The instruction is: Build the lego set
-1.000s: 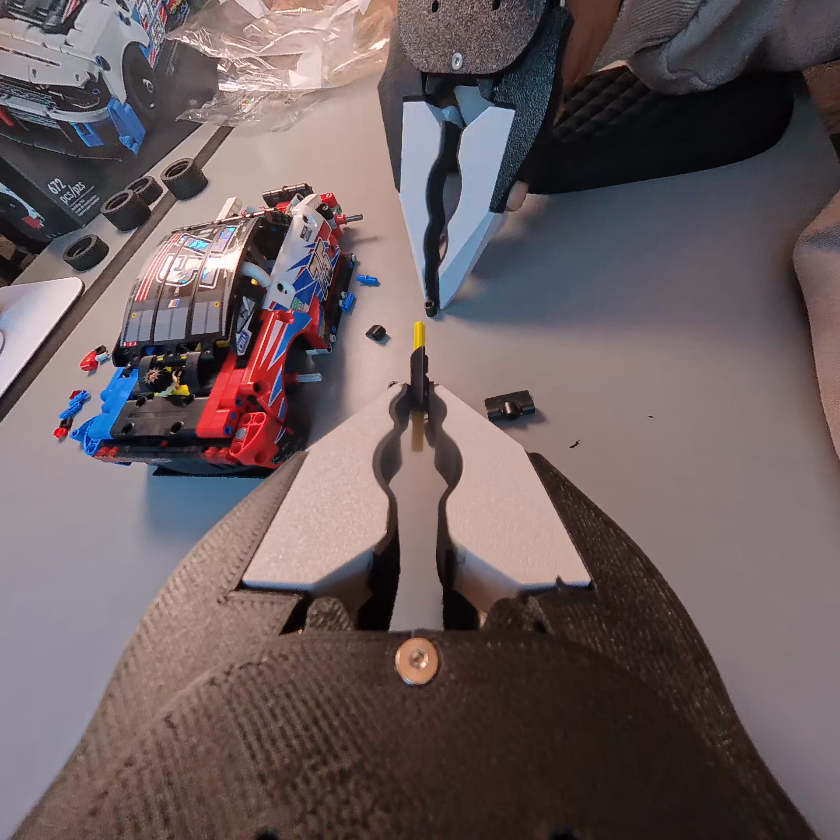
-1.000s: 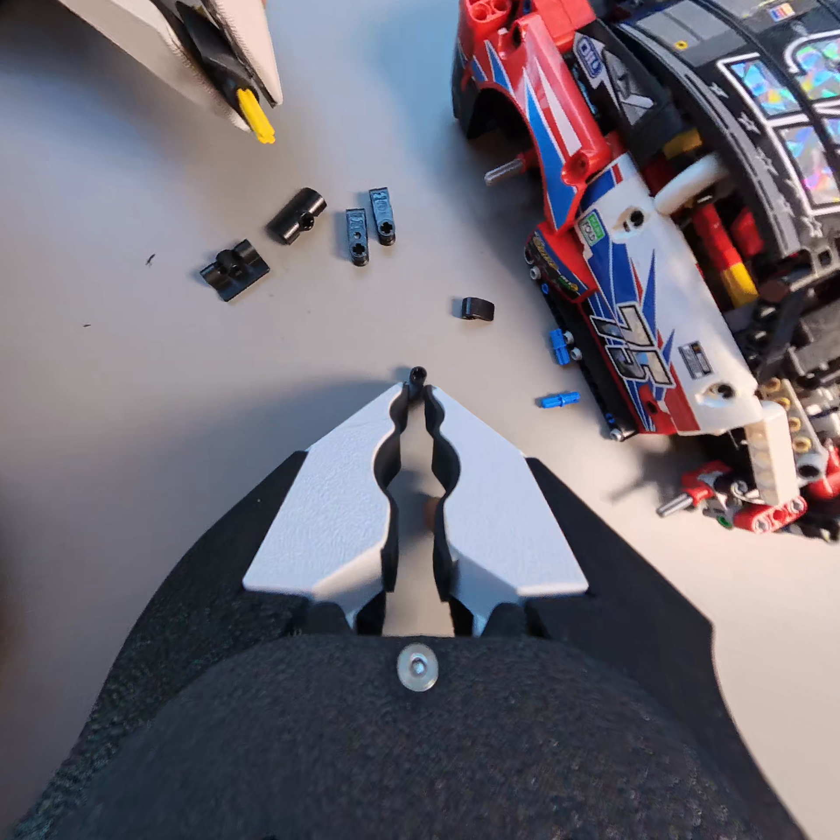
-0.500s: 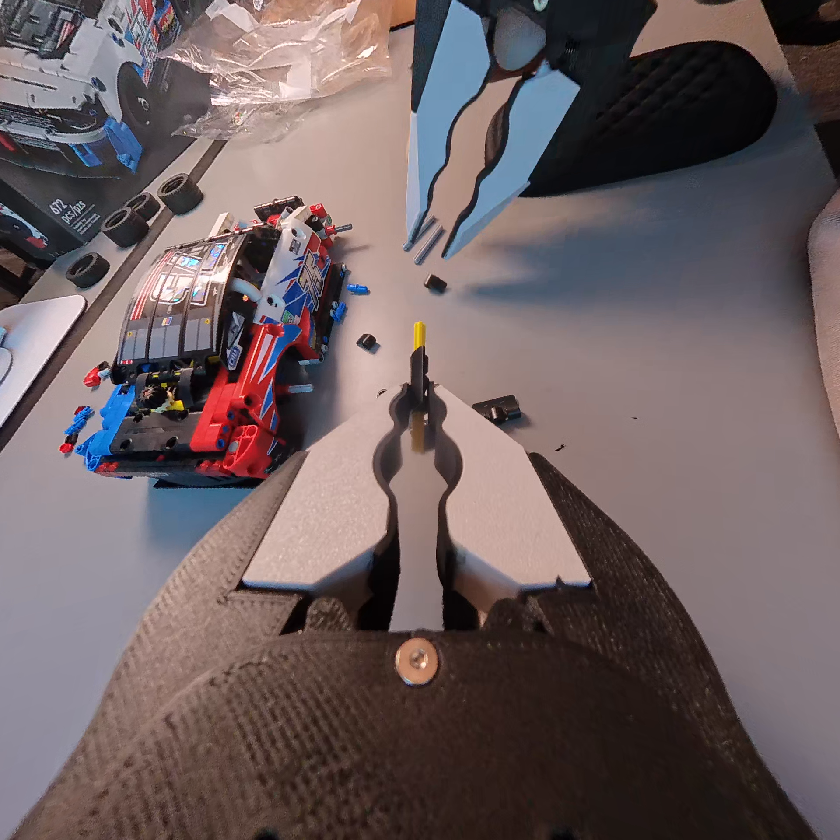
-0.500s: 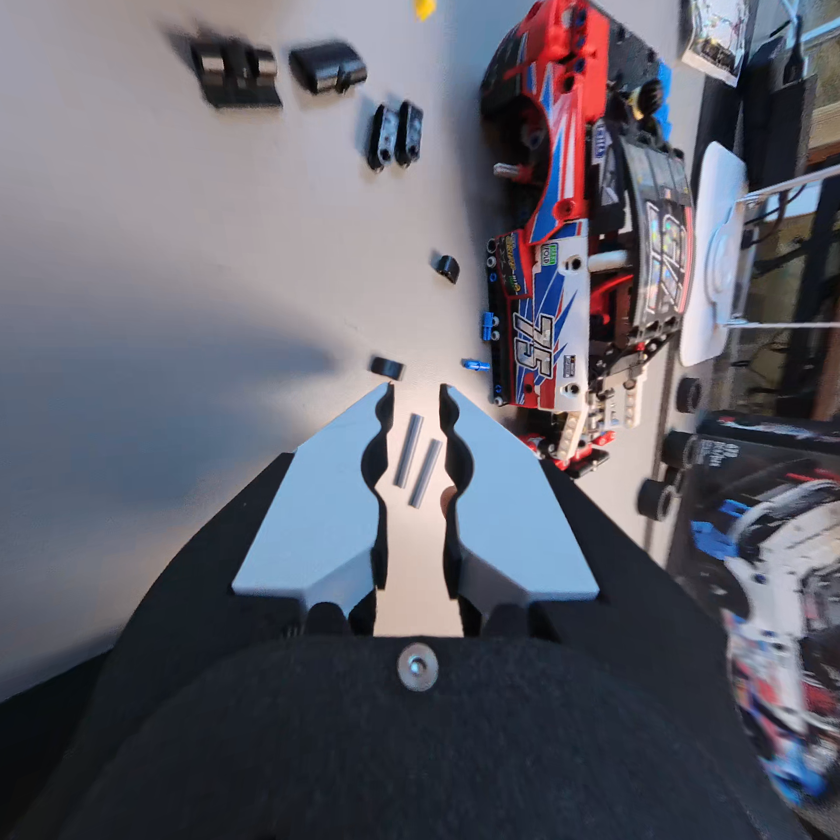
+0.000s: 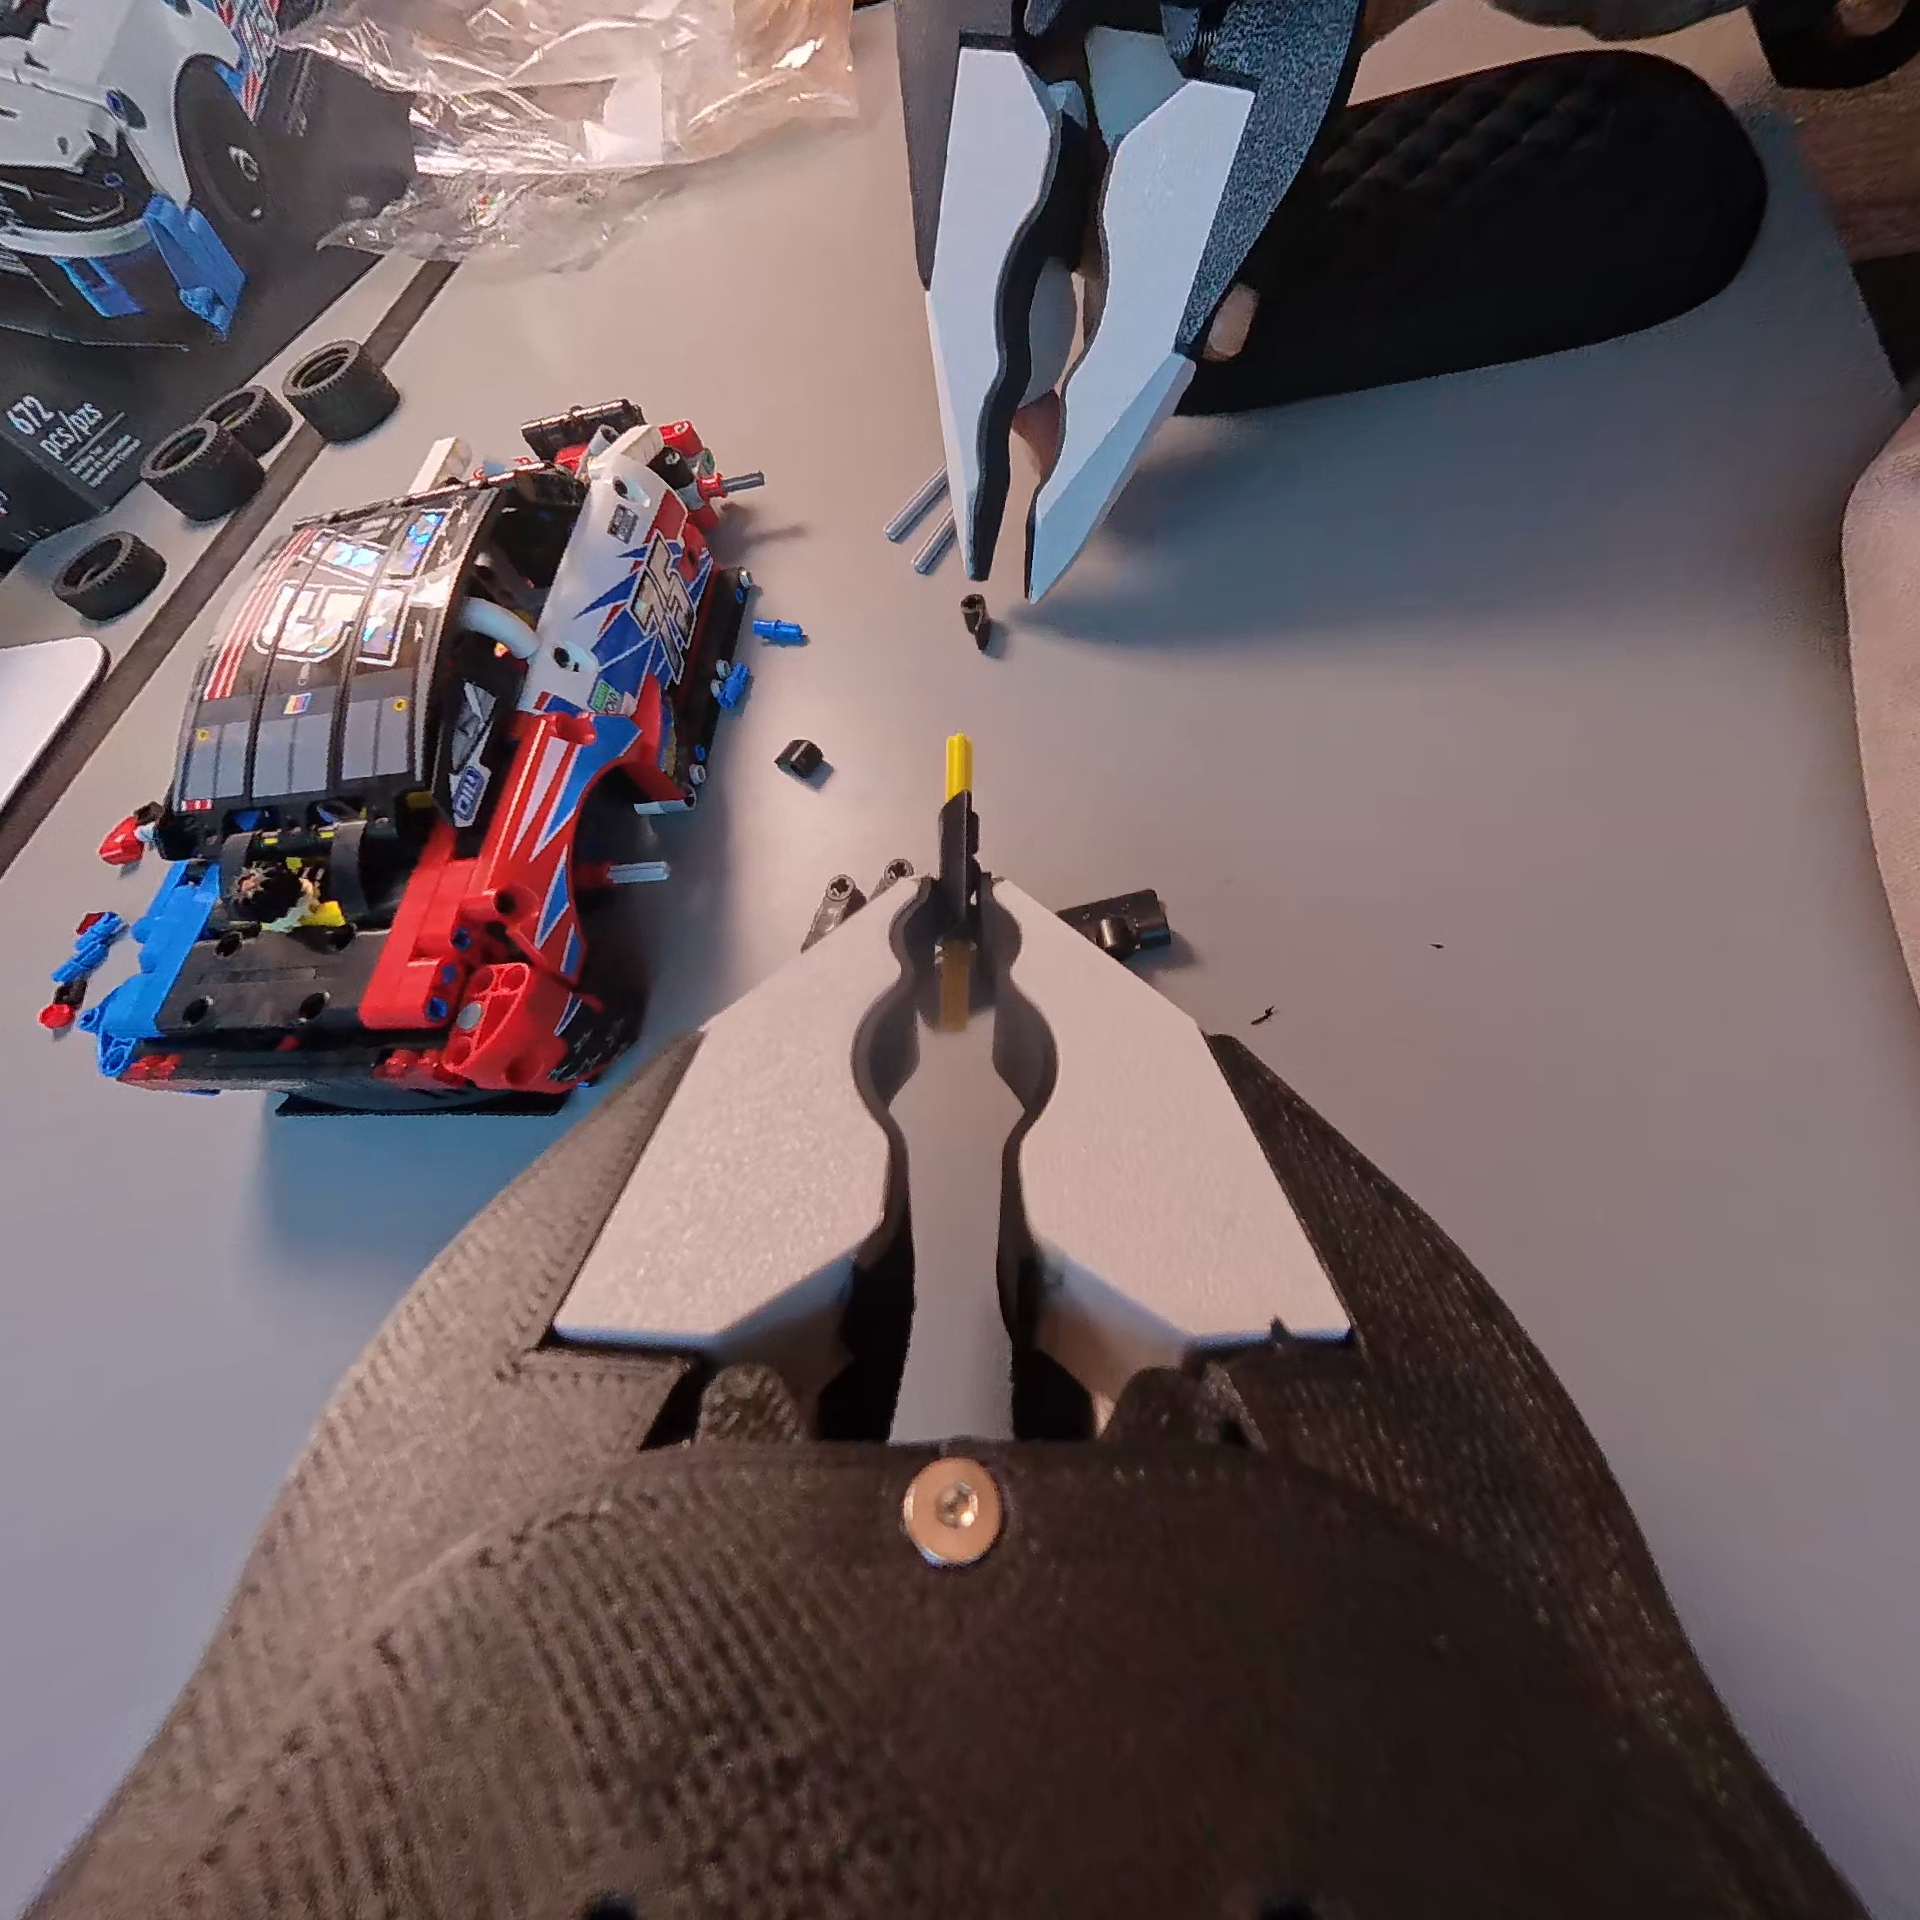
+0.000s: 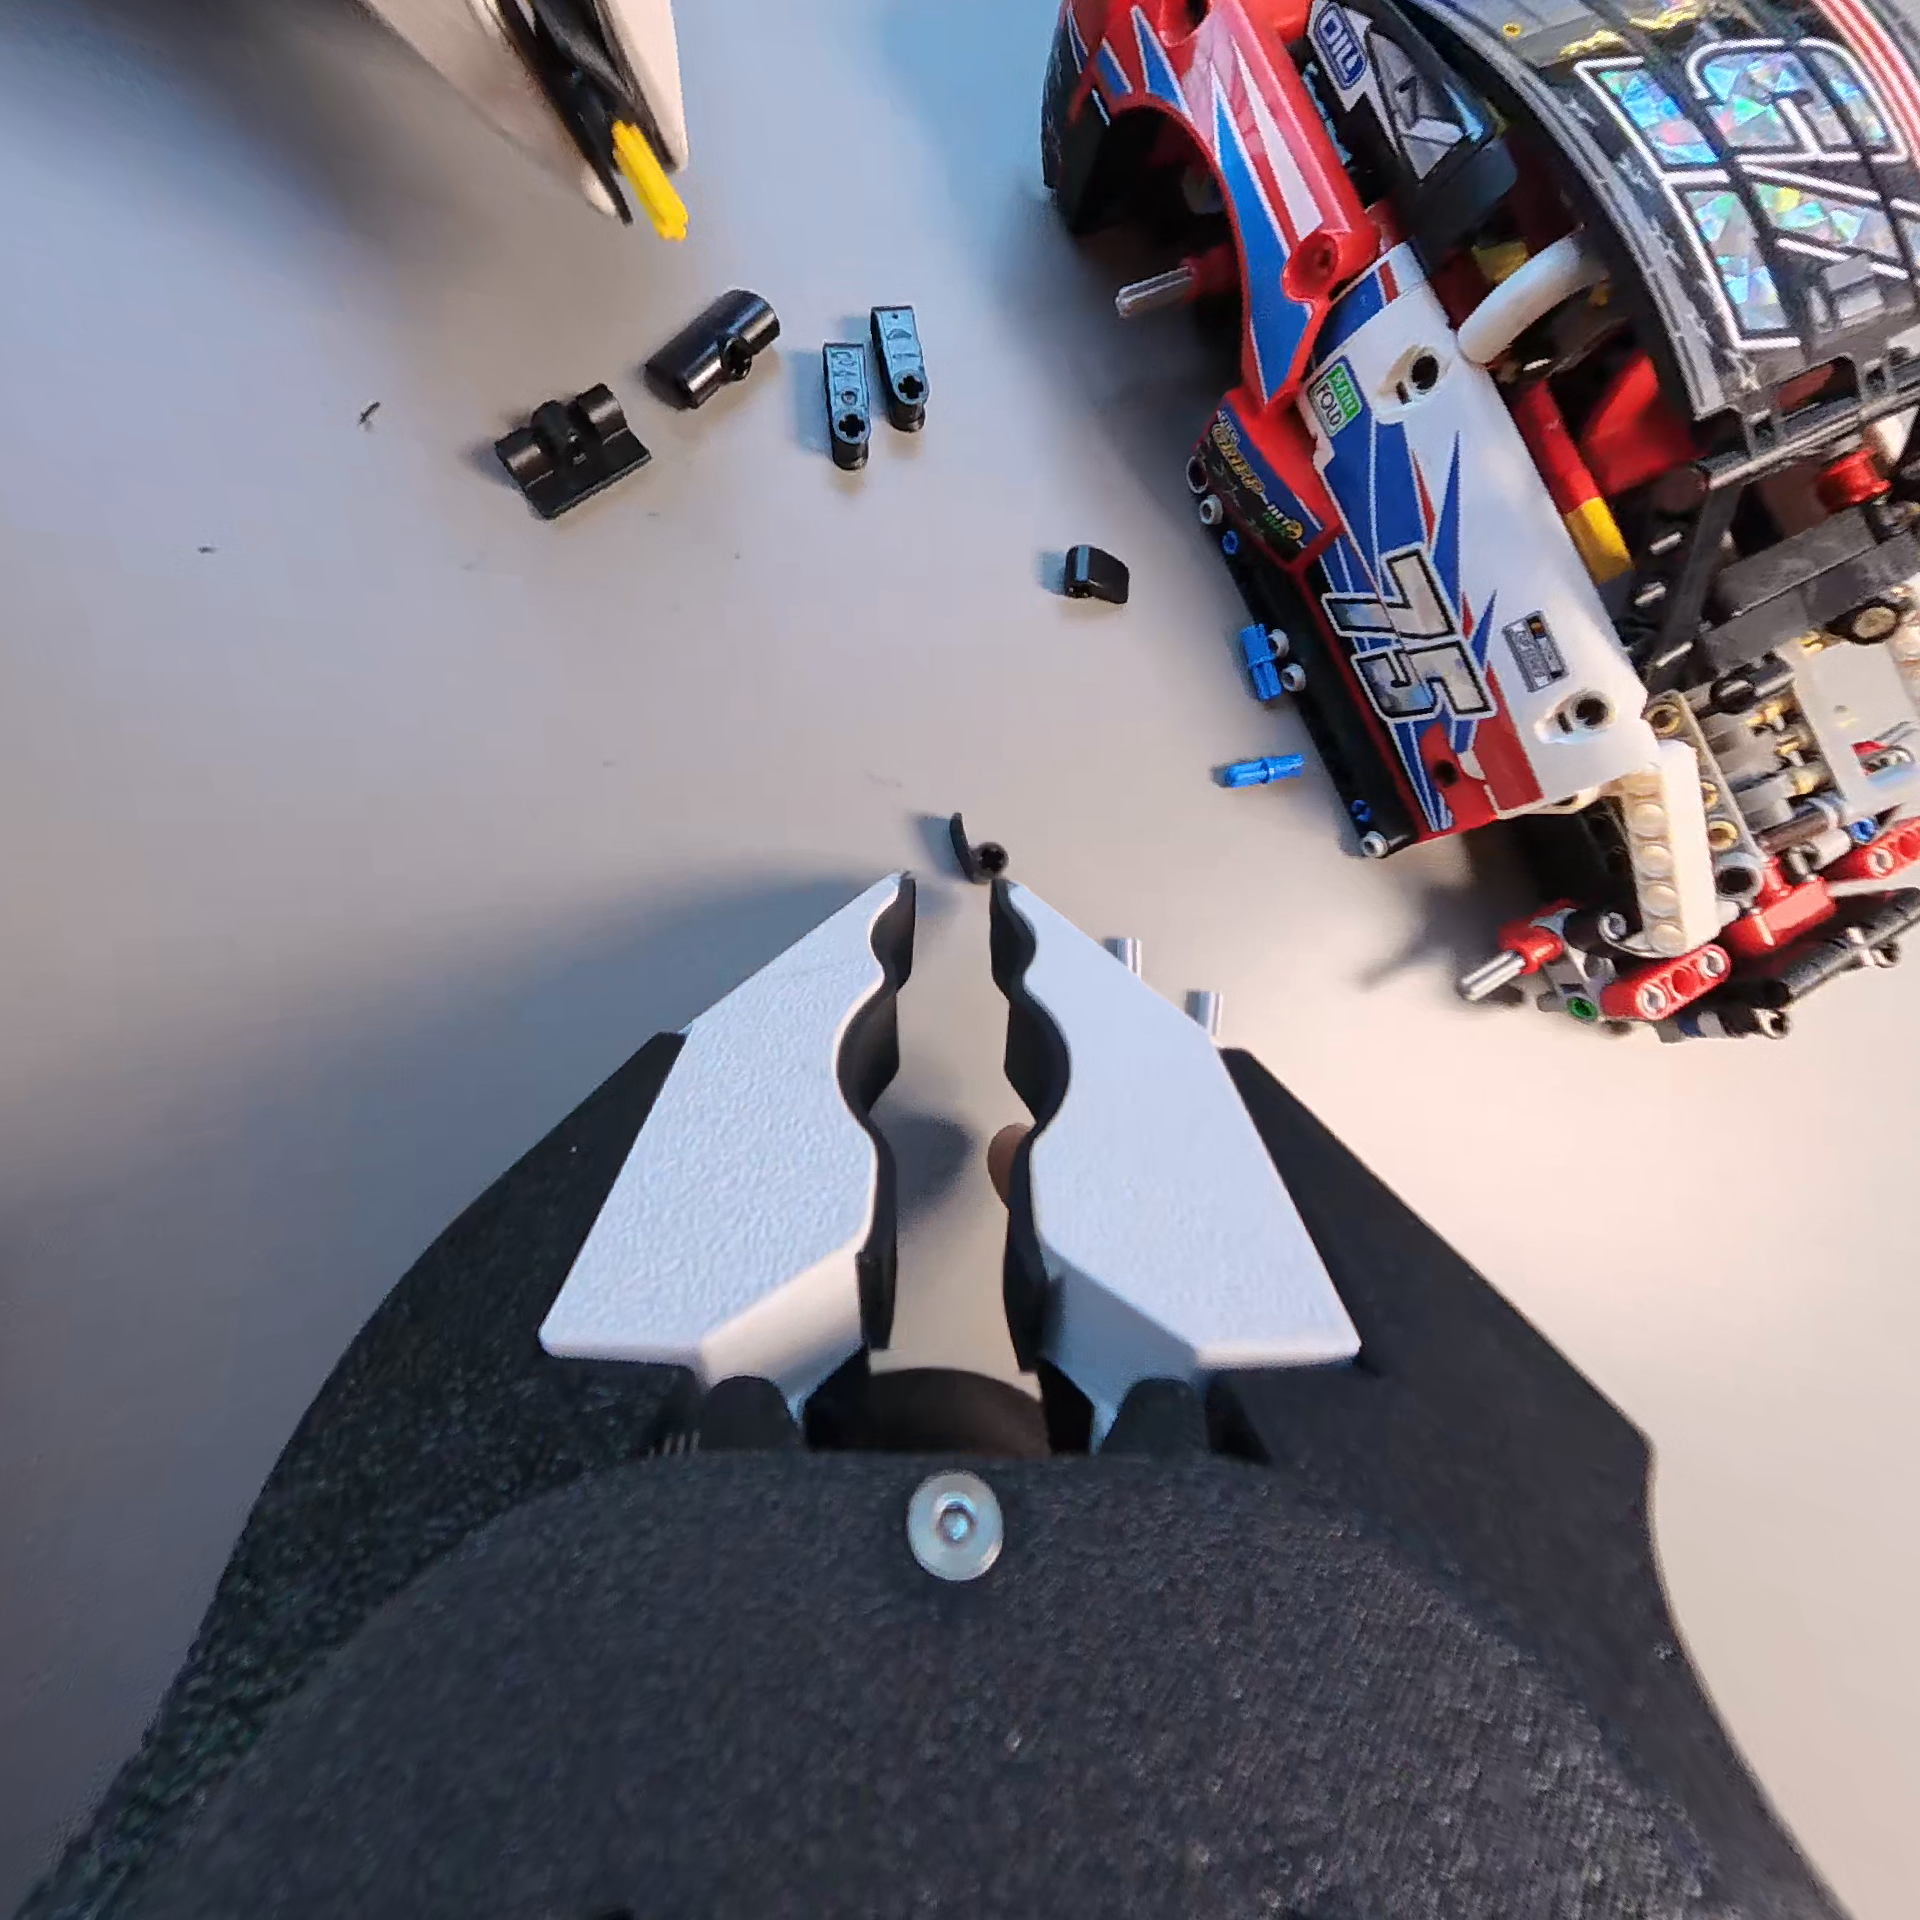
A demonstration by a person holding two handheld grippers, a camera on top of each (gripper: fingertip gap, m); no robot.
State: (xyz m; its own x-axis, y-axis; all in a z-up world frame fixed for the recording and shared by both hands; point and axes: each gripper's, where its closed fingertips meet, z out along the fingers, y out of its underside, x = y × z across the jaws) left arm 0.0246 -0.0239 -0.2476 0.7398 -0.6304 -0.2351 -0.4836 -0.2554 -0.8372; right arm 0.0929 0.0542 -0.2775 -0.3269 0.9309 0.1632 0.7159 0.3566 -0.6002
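Yellow axle (image 5: 957, 764) pinched in the closed left gripper (image 5: 954, 894); right gripper (image 6: 951, 891) parted, seemingly empty, just behind a black connector (image 6: 985, 859).

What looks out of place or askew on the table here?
Little stands out. The lego car is unfinished: bare axles, its tyres lying loose by the box. The small black connector lies on the table just beyond the open right gripper. The left gripper grips a yellow axle.
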